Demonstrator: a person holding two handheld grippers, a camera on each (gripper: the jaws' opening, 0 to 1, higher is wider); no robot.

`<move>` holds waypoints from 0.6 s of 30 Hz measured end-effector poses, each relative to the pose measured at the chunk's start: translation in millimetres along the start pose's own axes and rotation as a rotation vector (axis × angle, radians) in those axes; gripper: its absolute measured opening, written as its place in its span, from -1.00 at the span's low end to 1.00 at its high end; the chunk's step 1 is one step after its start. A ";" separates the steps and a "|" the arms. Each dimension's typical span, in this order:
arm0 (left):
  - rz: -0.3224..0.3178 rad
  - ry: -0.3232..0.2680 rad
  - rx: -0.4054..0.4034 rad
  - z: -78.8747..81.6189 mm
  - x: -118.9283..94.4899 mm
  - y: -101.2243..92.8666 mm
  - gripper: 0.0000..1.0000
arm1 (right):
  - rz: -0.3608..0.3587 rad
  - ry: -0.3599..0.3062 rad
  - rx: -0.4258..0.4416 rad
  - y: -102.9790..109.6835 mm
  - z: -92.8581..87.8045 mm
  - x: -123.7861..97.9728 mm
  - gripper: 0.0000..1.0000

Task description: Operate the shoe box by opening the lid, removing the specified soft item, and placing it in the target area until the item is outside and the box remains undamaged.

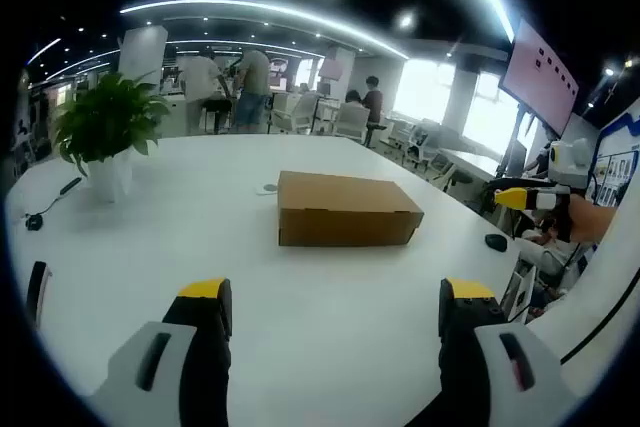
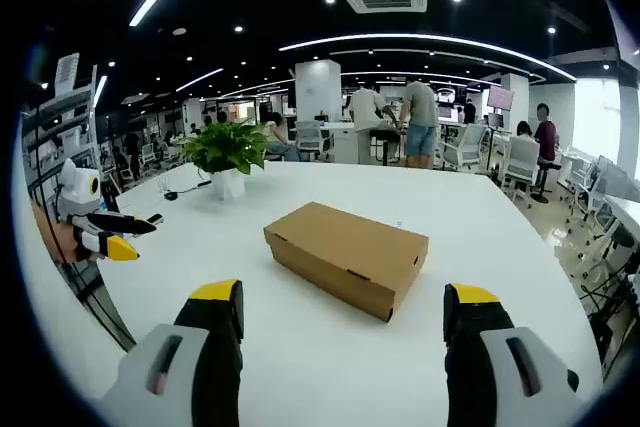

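both tongs, left tongs and right tongs, are spread wide and holding nothing. shoe box sits shut mid white surface, well apart from them. i'd steady one end and lift the lid edge gently so the cardboard doesn't crease.

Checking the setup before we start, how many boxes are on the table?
1: a closed box mid-table, ahead of both hand-held grippers; plant behind it.

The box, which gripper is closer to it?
Right, but only slightly, I think. The box looks bigger just past the open right gripper. The open left gripper sits back across bare table.
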State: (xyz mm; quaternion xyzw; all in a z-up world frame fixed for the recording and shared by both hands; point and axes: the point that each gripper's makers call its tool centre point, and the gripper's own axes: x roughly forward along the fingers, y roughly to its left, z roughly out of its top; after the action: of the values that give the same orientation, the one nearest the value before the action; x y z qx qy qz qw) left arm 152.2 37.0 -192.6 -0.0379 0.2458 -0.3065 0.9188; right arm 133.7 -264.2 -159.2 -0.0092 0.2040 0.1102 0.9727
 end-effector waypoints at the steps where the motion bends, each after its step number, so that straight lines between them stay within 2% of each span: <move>1: -0.002 0.001 0.002 0.0 -0.6 -1.0 0.74 | 0.001 0.002 0.019 0.4 -0.7 -0.8 0.63; 5: -0.013 0.022 0.032 -4.1 0.3 -5.0 0.72 | 0.005 -0.017 0.036 2.0 2.0 -2.0 0.62; 10: -0.009 0.010 0.019 1.3 3.3 -2.5 0.71 | 0.000 -0.030 0.027 0.9 4.8 -2.4 0.57; 13: -0.028 0.017 0.050 1.7 3.8 -5.1 0.71 | 0.009 -0.025 0.012 2.4 5.4 -3.0 0.57; 16: -0.027 0.012 0.031 2.1 2.7 -3.5 0.60 | 0.017 -0.018 0.000 3.5 5.3 -3.7 0.54; 18: -0.023 0.008 0.011 2.2 1.8 -2.2 0.59 | 0.012 -0.012 -0.002 2.8 4.5 -4.2 0.50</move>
State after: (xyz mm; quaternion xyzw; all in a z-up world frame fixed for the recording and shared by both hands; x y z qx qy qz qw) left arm 153.3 34.0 -190.9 -0.0347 0.2472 -0.3185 0.9145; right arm 131.1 -262.1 -153.4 -0.0083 0.1980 0.1165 0.9732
